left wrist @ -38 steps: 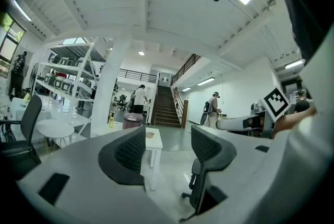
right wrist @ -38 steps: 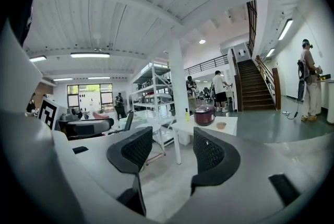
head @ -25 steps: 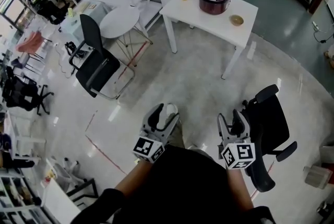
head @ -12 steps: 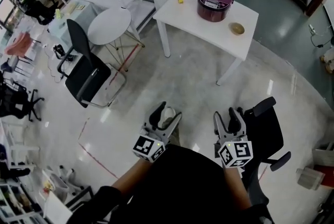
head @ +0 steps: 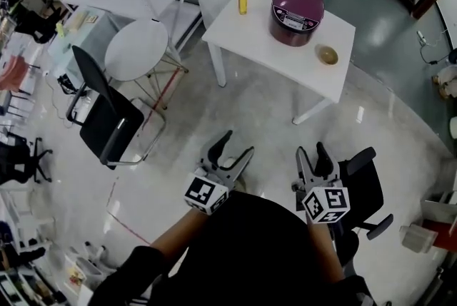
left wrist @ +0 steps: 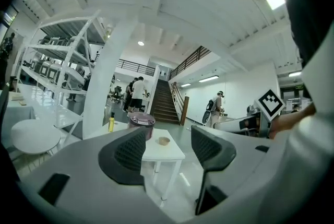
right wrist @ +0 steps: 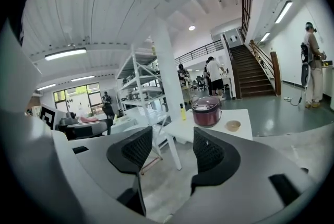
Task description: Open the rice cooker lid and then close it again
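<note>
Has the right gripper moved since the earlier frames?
Yes. The right gripper, jaws apart and empty, has advanced toward the white table holding the rice cooker; the floor gap between them has shrunk.

The white table [head: 260, 48] bears a maroon rice cooker [head: 296, 3], a yellow bottle [head: 243, 1] (far corner) and a small bowl [head: 327, 54].

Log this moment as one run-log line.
rice cooker: lid shut, on white table | left gripper: open, empty | right gripper: open, empty | stage: both far from cooker, no contact
</note>
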`<state>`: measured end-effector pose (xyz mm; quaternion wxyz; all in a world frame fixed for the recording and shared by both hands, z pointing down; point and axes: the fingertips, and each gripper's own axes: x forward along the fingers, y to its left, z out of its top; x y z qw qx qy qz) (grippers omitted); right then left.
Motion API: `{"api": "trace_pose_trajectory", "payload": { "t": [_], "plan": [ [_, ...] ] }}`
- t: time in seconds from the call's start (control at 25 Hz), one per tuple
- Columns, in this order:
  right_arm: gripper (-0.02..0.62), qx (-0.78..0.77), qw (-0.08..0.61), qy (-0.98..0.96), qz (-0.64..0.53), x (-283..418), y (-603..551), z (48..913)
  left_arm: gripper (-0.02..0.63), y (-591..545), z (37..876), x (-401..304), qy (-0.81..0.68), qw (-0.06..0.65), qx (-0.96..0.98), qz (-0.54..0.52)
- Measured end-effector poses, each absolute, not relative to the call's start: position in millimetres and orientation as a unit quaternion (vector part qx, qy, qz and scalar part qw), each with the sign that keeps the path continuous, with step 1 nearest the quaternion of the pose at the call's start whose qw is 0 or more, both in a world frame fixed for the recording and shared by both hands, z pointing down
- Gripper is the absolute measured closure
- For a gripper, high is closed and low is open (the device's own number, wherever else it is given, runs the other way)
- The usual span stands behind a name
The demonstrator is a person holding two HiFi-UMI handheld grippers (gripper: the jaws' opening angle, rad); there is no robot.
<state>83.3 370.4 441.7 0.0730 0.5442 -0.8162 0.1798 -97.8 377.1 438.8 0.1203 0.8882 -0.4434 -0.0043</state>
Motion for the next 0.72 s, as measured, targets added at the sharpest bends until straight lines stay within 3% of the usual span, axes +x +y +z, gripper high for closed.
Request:
{"api": "trace_pose_trajectory", "payload": {
  "t": [0.72],
  "plan": [
    [0.382, 0.594, 0.067, -0.783, 0.174, 37.2, 255.9, 436.3, 0.356, 235.6, 450.4, -179.5, -0.423, 0.143, 0.894, -0.031]
  ]
}}
